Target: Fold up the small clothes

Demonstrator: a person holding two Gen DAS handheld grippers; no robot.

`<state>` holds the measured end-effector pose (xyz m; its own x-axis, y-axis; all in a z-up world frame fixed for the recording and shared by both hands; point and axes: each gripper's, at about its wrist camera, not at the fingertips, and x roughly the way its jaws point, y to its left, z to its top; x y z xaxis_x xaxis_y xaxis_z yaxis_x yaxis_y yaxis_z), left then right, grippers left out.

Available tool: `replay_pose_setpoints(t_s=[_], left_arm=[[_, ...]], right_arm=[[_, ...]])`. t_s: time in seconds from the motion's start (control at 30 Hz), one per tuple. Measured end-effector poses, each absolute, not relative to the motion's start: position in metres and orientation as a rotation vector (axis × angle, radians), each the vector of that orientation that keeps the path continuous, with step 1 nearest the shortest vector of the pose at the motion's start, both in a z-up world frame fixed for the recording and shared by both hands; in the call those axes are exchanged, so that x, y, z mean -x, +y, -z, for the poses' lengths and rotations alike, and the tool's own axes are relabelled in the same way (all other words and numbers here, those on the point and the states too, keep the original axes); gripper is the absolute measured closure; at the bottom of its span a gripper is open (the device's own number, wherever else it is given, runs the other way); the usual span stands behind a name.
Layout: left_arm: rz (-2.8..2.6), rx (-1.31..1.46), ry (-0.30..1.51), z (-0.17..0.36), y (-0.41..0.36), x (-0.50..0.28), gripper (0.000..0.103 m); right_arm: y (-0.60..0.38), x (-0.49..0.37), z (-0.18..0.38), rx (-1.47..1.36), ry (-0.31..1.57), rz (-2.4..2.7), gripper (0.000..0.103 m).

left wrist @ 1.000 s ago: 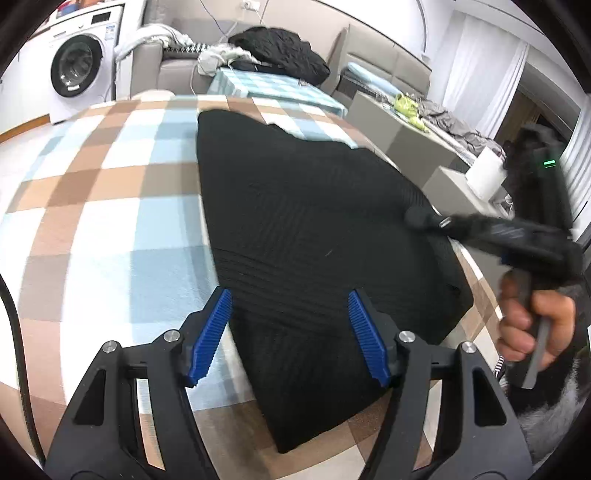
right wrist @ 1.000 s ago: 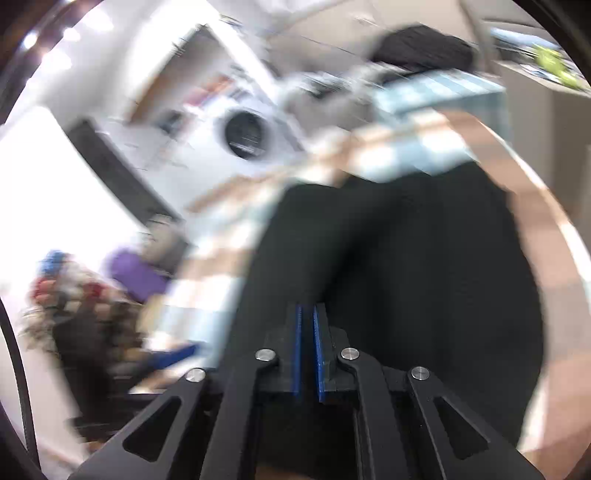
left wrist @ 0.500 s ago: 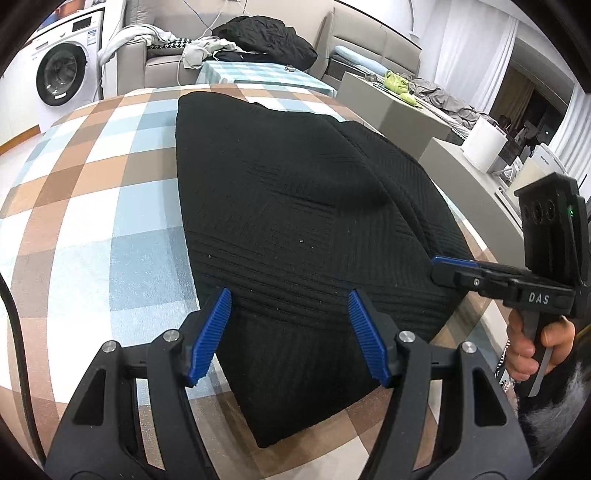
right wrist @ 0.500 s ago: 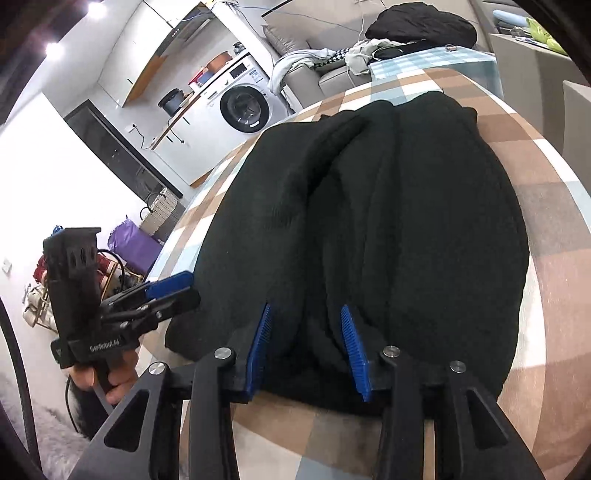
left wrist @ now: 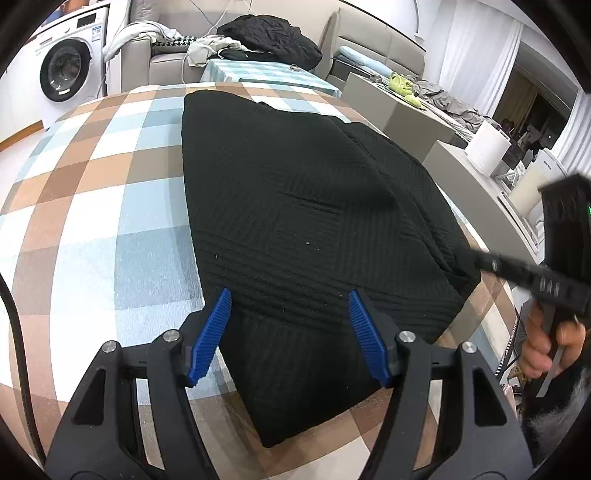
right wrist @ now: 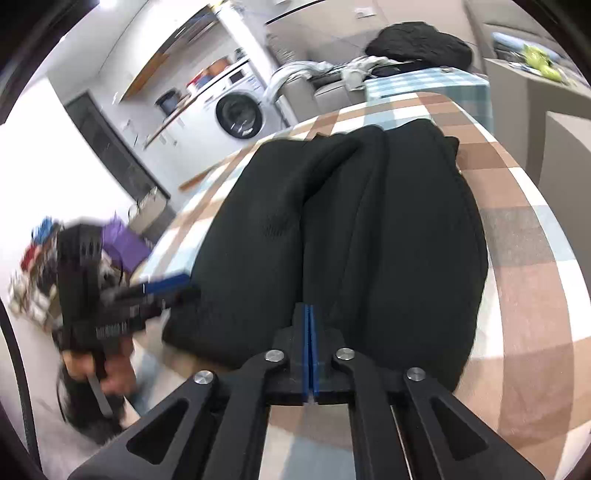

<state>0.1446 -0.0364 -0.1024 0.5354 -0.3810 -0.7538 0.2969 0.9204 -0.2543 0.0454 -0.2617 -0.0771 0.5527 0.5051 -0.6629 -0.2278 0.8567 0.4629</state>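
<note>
A black knitted garment lies folded lengthwise on the checked tablecloth. My left gripper hovers open over the garment's near edge, its blue pads wide apart with cloth below them but not pinched. My right gripper is at the garment's near hem. Its jaws are closing, the pads nearly together, and a crease in the cloth runs straight into their tips. In the left wrist view the right gripper touches the garment's right corner, held by a hand. The left gripper shows blurred in the right wrist view.
A washing machine stands at the back left. Behind the table are a sofa with piled clothes and a small table with a blue checked cloth. Grey cabinets and a white roll line the right side.
My right gripper moved from over the garment's middle to its near right hem, opened there, then closed on the cloth. The left gripper stayed open and barely moved.
</note>
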Motion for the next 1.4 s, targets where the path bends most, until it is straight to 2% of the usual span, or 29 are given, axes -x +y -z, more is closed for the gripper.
replay_pose_setpoints(t_s=[0.1,0.13,0.17,0.33,0.4,0.47,0.53,0.6,0.63,0.67,0.77,0.8,0.87,0.93,1.07,1.2,1.23,1.33,1.4], left_arm=[[0.399,0.105,0.912,0.099,-0.034,-0.147,0.040],[0.394,0.106,0.909,0.098,-0.033,-0.148,0.040],[0.389,0.109,0.903,0.096,-0.031,-0.149,0.040],[0.347,0.122,0.867,0.088,-0.018,-0.154,0.040],[0.325,0.135,0.861,0.087,-0.012,-0.157,0.040],[0.310,0.147,0.861,0.086,-0.006,-0.159,0.040],[0.297,0.147,0.863,0.087,-0.002,-0.160,0.040],[0.282,0.143,0.864,0.087,0.001,-0.161,0.040],[0.281,0.146,0.864,0.087,0.002,-0.161,0.040],[0.281,0.150,0.864,0.087,0.003,-0.162,0.040],[0.273,0.152,0.862,0.088,0.004,-0.164,0.040],[0.272,0.152,0.859,0.088,0.004,-0.164,0.040],[0.275,0.155,0.861,0.088,0.004,-0.163,0.040],[0.277,0.157,0.864,0.089,0.004,-0.163,0.040],[0.283,0.162,0.875,0.093,0.001,-0.163,0.040],[0.289,0.159,0.889,0.097,-0.004,-0.166,0.040],[0.292,0.158,0.889,0.097,-0.005,-0.165,0.040],[0.294,0.155,0.881,0.095,-0.006,-0.164,0.040],[0.296,0.152,0.878,0.093,-0.007,-0.163,0.040]], right_arm=[[-0.251,-0.076,0.069,-0.381,0.859,-0.418,0.074],[-0.247,-0.086,0.067,-0.395,0.852,-0.418,0.061],[-0.241,-0.099,0.066,-0.408,0.848,-0.417,0.054],[-0.218,-0.175,0.075,-0.465,0.904,-0.344,0.050],[-0.218,-0.199,0.086,-0.518,0.951,-0.305,0.056],[-0.212,-0.218,0.088,-0.494,0.974,-0.276,0.080],[-0.208,-0.221,0.074,-0.481,0.923,-0.337,0.094],[-0.195,-0.207,0.043,-0.344,0.761,-0.428,0.095],[-0.190,-0.203,0.037,-0.277,0.736,-0.418,0.095],[-0.189,-0.207,0.037,-0.241,0.751,-0.397,0.095],[-0.199,-0.235,0.064,-0.246,0.947,-0.267,0.092],[-0.205,-0.238,0.071,-0.283,0.987,-0.257,0.089],[-0.214,-0.229,0.072,-0.325,0.982,-0.260,0.073],[-0.219,-0.215,0.069,-0.349,0.981,-0.314,0.068],[-0.224,-0.175,0.072,-0.415,1.006,-0.440,0.066],[-0.212,-0.143,0.083,-0.338,1.036,-0.501,0.065],[-0.210,-0.140,0.084,-0.325,1.026,-0.511,0.066],[-0.208,-0.129,0.078,-0.299,0.960,-0.506,0.099],[-0.211,-0.115,0.057,-0.307,0.854,-0.528,0.099]])
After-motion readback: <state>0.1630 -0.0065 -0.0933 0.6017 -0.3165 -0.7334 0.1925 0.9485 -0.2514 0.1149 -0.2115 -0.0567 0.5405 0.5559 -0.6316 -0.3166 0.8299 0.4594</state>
